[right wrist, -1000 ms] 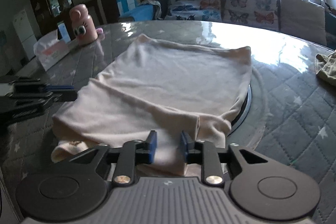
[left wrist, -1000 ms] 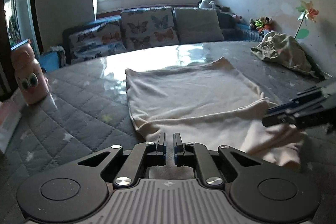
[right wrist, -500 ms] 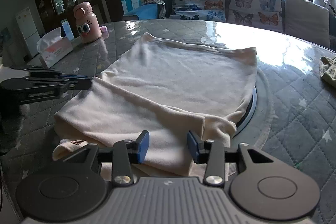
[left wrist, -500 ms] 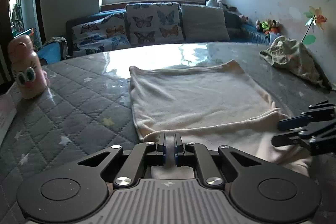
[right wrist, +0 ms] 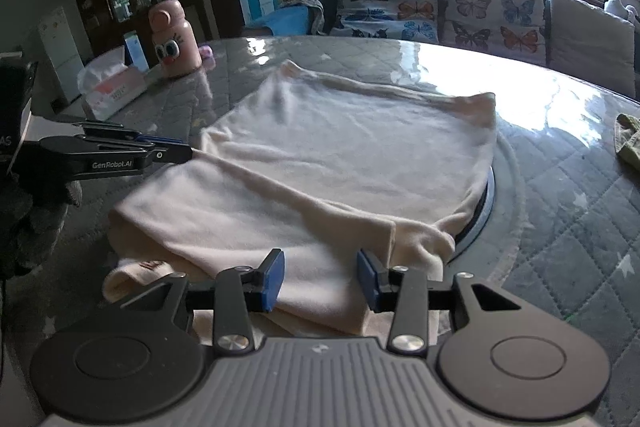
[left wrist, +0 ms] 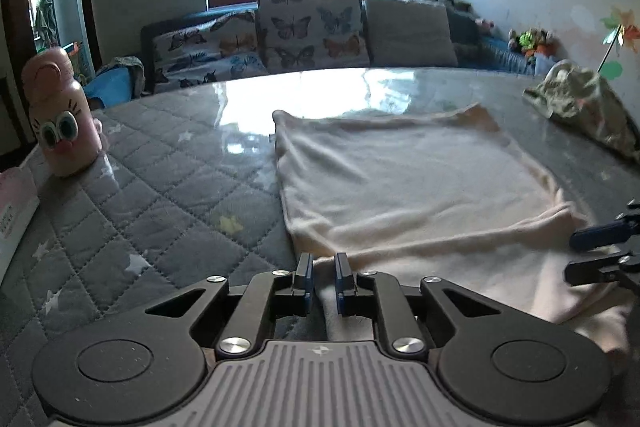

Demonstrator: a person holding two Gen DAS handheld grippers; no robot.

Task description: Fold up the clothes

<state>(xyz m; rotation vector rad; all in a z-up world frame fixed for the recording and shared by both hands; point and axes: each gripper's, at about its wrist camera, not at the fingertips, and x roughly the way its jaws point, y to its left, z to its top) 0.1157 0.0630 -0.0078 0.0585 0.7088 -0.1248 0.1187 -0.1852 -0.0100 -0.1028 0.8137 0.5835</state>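
On the quilted table [left wrist: 168, 187] the cream garment [right wrist: 340, 163] lies flat, near edge folded over; the left hand-held gripper [left wrist: 321, 277] is opening off that fold and the right hand-held gripper [right wrist: 320, 281] gapes empty above it; release cleanly, lifting without dragging.

Soft matt cream cloth garment [left wrist: 404, 187]; glossy clear sheet over quilted grey table cover [left wrist: 160, 195]; matt black plastic fingers [right wrist: 276, 273].

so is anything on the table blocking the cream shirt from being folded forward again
Nothing visible does. The cream garment has bare table around it; the pink bottle, tissue box and green cloth all sit apart from it.
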